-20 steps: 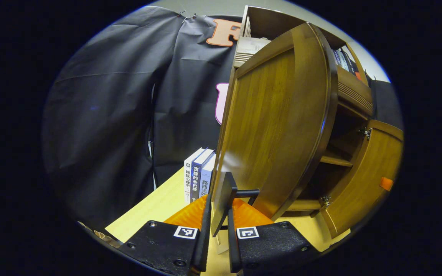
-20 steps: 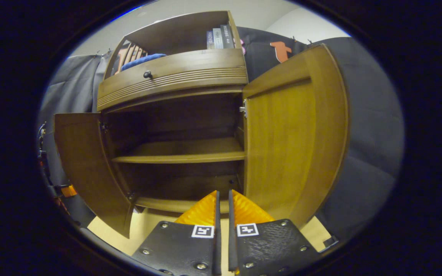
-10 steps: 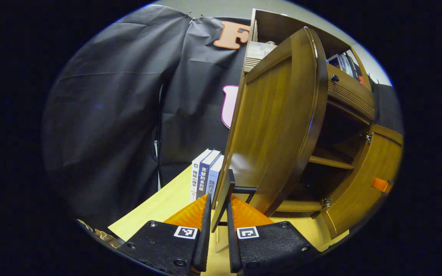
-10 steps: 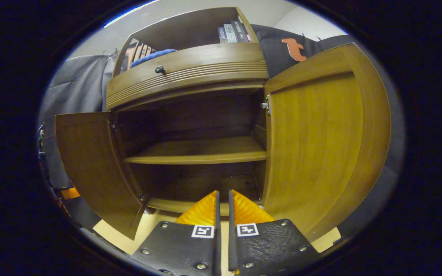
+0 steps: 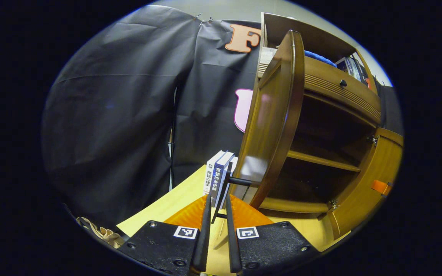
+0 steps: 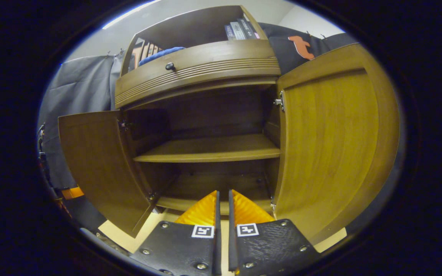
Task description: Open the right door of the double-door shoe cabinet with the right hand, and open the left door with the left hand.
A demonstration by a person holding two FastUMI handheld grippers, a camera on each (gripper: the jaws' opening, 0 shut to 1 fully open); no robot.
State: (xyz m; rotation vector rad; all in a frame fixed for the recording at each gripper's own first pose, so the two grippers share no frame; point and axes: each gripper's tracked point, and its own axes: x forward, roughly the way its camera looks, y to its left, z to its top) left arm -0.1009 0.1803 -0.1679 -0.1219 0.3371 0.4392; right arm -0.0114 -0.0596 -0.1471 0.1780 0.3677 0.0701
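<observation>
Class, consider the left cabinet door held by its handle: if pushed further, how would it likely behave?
The left door looks like solid curved wood, so probably stiff, not bending. Hinged to the cabinet, it would likely swing rather than slide. Its thin handle sits between the left gripper fingers, so grip may twist.

Dim overhead light, sheen on left door (image 5: 272, 126), dark cabinet interior (image 6: 209, 119), bowed fisheye edges

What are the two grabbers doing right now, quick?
Left gripper: closed on the left door's handle.
Right gripper: closed, holding nothing, pointing into the open cabinet.
</observation>
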